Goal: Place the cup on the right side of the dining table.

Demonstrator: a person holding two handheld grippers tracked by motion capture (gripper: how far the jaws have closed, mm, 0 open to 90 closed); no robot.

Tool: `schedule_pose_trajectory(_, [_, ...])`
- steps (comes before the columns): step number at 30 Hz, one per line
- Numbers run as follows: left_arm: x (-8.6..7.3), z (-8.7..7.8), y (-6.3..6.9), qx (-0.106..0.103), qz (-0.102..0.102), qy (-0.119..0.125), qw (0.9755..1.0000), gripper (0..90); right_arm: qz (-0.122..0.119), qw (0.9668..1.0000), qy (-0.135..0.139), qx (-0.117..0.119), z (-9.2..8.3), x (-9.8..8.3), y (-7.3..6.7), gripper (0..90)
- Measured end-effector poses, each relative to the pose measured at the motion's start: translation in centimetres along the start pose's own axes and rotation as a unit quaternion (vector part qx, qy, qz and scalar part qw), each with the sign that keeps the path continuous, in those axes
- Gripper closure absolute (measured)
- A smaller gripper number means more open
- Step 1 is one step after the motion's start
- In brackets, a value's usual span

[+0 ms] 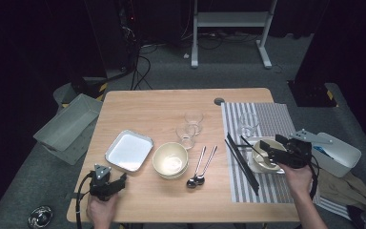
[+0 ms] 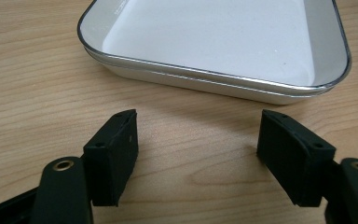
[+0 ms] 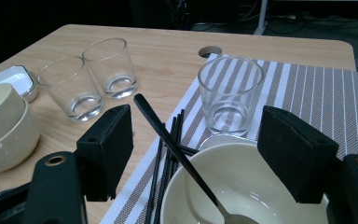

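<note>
so the right gripper point(image 3: 196, 154) has its jaws spread wide, hanging just over a cream bowl point(image 3: 242, 186) on the striped placemat point(image 3: 307, 93) at the right of the table. nothing is pinched between the pads; the bowl's rim sits below and between them. that bowl holds a black-handled spoon point(image 3: 182, 149) leaning out over its left rim, and it seems to sit on a small white plate, though that part's hard to make out. black chopsticks point(image 3: 165, 154) lie on the mat just left of the bowl, and an empty clear glass point(image 3: 230, 95) stands on the mat right behind it.

left gripper point(image 2: 198, 154) is wide open too, low over bare wood at the near left, holding nothing, with an empty white rectangular tray point(image 2: 214, 42) just beyond it.

mid table: stacked cream bowls point(image 1: 170, 161), empty as far as i can tell, two empty glasses point(image 1: 189, 126) behind them, and two metal spoons point(image 1: 201, 167) to their right. a grey bin point(image 1: 66, 121) sits off the table's left edge.
</note>
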State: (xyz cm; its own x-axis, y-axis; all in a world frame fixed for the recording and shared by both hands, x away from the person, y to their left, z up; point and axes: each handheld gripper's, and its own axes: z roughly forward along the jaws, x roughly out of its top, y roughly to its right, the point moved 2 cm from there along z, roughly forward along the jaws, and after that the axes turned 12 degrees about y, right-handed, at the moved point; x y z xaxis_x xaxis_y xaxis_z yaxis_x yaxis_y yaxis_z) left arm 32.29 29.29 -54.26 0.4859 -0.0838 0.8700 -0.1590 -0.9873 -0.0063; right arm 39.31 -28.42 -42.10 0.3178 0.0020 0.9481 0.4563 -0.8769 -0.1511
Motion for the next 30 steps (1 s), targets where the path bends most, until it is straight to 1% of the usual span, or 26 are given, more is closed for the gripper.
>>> schedule_pose_trajectory(8, [0.0, 0.0, 0.0, 0.001, 0.0, 0.001, 1.0, 29.4, 0.007, 0.9999, 0.004, 0.009, -0.8, -1.0, -0.5, 26.8])
schedule_pose_trajectory(16, [0.0, 0.0, 0.0, 0.001, 0.0, 0.001, 1.0, 29.4, 0.004, 0.9998, 0.01, 0.014, -1.4, -1.9, -1.2, 26.8])
schedule_pose_trajectory(21, [0.0, 0.0, 0.0, 0.001, 0.0, 0.001, 1.0, 29.4, 0.004, 0.9998, 0.011, 0.017, -1.6, -2.5, -1.7, 26.8])
schedule_pose_trajectory(27, [0.0, 0.0, 0.0, 0.001, 0.0, 0.001, 1.0, 29.4, 0.01, 0.9997, 0.01, 0.023, -1.7, -3.6, -2.3, 26.8])
schedule_pose_trajectory(30, [0.0, 0.0, 0.0, 0.001, 0.0, 0.001, 1.0, 29.4, 0.008, 0.9996, 0.009, 0.024, -1.7, -3.9, -2.5, 26.8])
